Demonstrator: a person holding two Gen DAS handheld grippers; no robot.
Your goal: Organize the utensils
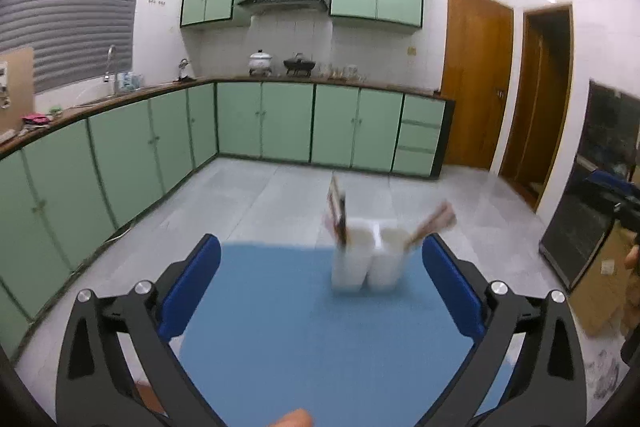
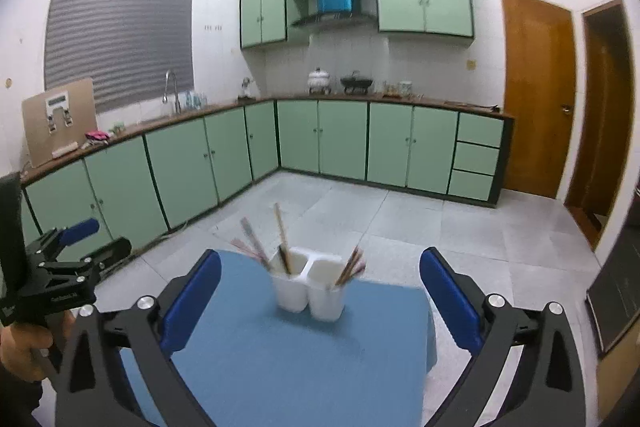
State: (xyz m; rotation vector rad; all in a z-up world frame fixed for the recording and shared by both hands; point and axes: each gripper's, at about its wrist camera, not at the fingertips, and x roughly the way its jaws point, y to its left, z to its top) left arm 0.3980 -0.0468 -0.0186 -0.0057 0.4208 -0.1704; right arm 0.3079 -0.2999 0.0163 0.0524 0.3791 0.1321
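White two-compartment holder (image 2: 310, 283) stands upright near far edge of blue surface (image 2: 280, 355), utensils in both cups. Left cup: chopsticks and sticks (image 2: 256, 247) leaning left, one stick more upright. Right cup: chopstick bundle (image 2: 352, 267) leaning right. Left-wrist view blurred, same holder (image 1: 366, 259) right of centre. Right tool (image 2: 320, 291) jaws spread wide, nothing between the pads, holder well beyond the tips. Left tool (image 1: 320, 267) also wide open, empty; seen again at left edge of right-wrist view, held by a hand (image 2: 24, 347). Green cabinets (image 2: 320, 135) and grey tile floor (image 2: 440, 227) behind
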